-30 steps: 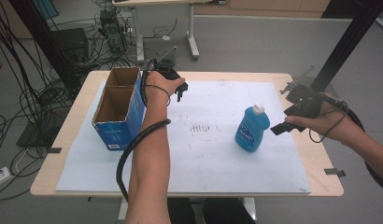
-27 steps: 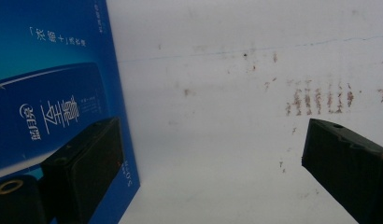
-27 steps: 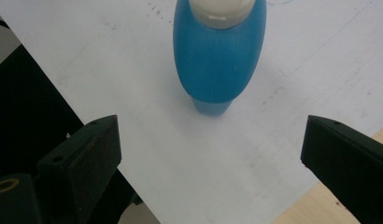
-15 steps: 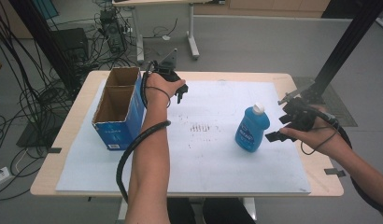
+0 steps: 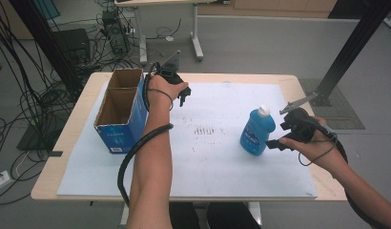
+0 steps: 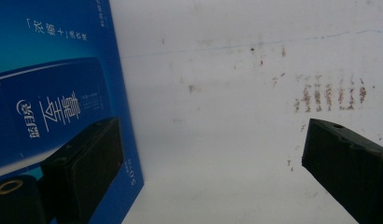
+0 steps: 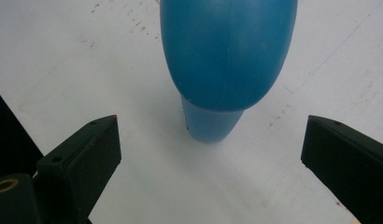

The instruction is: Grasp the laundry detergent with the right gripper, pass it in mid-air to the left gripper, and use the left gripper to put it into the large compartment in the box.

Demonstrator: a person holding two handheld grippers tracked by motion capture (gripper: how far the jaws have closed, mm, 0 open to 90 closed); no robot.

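A blue bottle (image 5: 257, 132) with a white cap stands upright on the white mat (image 5: 217, 167), right of centre. My right gripper (image 5: 278, 133) is open just to the bottle's right, its jaws pointing at it. In the right gripper view the bottle (image 7: 227, 56) rises ahead of the right gripper (image 7: 210, 154), between the lines of its wide-apart jaws and untouched. An open cardboard box (image 5: 118, 110) with blue sides stands at the left. My left gripper (image 5: 183, 97) hovers open beside the box's far right corner. The left gripper (image 6: 213, 154) holds nothing, with the box's side (image 6: 54, 84) at the left.
Brown smudge marks (image 5: 206, 130) dot the mat's middle. The wooden table's rim (image 5: 50, 181) shows around the mat. Cables and equipment (image 5: 112, 28) crowd the floor behind and to the left. A black post (image 5: 351, 47) rises at the right, beyond the table.
My right gripper has moved left and slightly nearer, closing in on the bottle's right side. The left gripper, the box and the bottle have stayed put.
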